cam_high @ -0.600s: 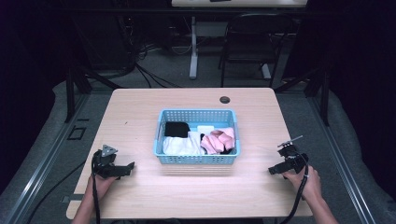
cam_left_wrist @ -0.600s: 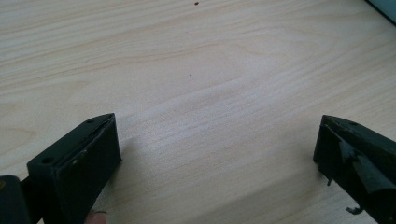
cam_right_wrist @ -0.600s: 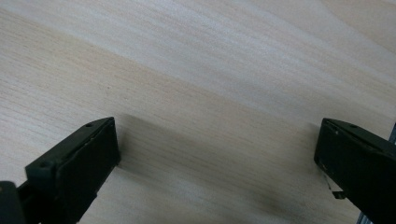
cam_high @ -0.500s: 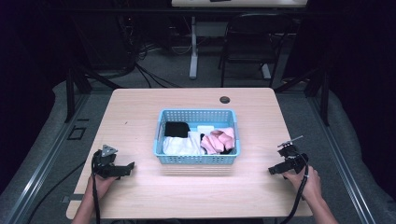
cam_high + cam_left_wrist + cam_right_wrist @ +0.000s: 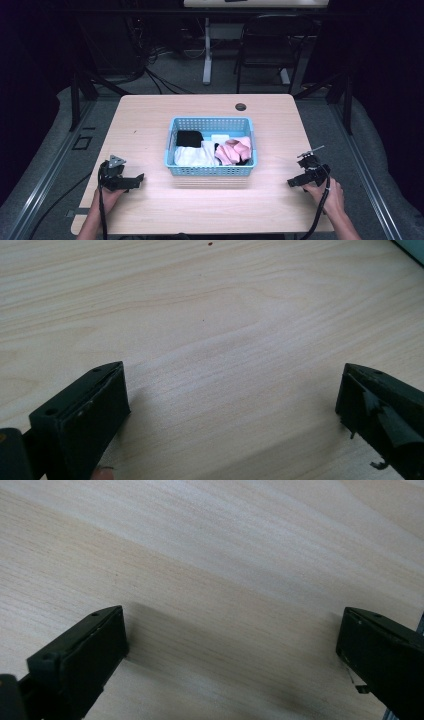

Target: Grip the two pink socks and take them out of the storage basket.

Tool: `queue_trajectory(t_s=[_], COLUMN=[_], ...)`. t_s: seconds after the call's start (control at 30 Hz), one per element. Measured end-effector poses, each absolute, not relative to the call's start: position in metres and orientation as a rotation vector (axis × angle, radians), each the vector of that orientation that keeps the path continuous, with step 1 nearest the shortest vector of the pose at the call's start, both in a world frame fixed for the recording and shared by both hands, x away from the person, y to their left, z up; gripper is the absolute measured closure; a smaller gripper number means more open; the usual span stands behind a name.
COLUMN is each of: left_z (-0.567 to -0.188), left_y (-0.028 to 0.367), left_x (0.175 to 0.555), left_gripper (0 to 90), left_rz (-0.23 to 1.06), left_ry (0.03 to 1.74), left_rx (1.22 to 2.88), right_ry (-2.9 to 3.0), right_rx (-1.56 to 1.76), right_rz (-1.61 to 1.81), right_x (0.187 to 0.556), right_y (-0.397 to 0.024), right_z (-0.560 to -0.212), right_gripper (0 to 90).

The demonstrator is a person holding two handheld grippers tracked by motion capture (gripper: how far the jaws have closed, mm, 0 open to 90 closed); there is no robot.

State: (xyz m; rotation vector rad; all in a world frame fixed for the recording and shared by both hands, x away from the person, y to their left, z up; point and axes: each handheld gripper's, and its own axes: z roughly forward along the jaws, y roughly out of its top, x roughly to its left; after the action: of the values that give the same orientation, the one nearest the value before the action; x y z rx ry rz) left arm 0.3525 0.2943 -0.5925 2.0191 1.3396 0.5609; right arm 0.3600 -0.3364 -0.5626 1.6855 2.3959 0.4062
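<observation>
Dark room, pale desk [image 5: 150, 125]: the basket [image 5: 210, 170] of clothes sits mid-frame, long axis across. Left hand-held gripper [image 5: 134, 179] lies lower left, right hand-held gripper [image 5: 294, 182] lower right, about equally near; both jaws wide, holding nothing.

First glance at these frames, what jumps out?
The light blue basket in the middle of the wooden table, holding black, white and pink cloth pieces. Next, the two hand-held tools flanking it near the front edge: the left gripper and the right gripper, both resting on bare wood with jaws wide open and nothing between them. A small dark round thing sits by the far edge.
</observation>
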Motion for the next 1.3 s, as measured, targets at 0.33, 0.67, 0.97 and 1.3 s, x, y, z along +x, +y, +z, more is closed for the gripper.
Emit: queue_trajectory(t_s=[0.33, 0.67, 0.97, 1.3], left_z=[-0.593, -0.593, -0.593, -0.592], left_y=[0.294, 0.294, 0.294, 0.294], left_x=[0.354, 0.354, 0.354, 0.354], left_gripper=[0.6, 0.6, 0.6, 0.7], left_rz=[0.556, 0.556, 0.556, 0.559], left_ry=[1.333, 1.333, 1.333, 1.331], left_rx=[2.019, 2.019, 2.019, 2.024], right_ry=[2.452, 2.479, 2.49, 2.486], right_rx=[1.619, 1.54, 1.489, 1.443], right_rz=[0.351, 0.401, 0.423, 0.462], right_x=[0.362, 0.358, 0.357, 0.357], right_y=[-0.33, -0.318, -0.308, -0.298], right_z=[-0.552, -0.53, -0.513, -0.495], right_gripper=[0.0, 0.3, 0.3, 0.2])
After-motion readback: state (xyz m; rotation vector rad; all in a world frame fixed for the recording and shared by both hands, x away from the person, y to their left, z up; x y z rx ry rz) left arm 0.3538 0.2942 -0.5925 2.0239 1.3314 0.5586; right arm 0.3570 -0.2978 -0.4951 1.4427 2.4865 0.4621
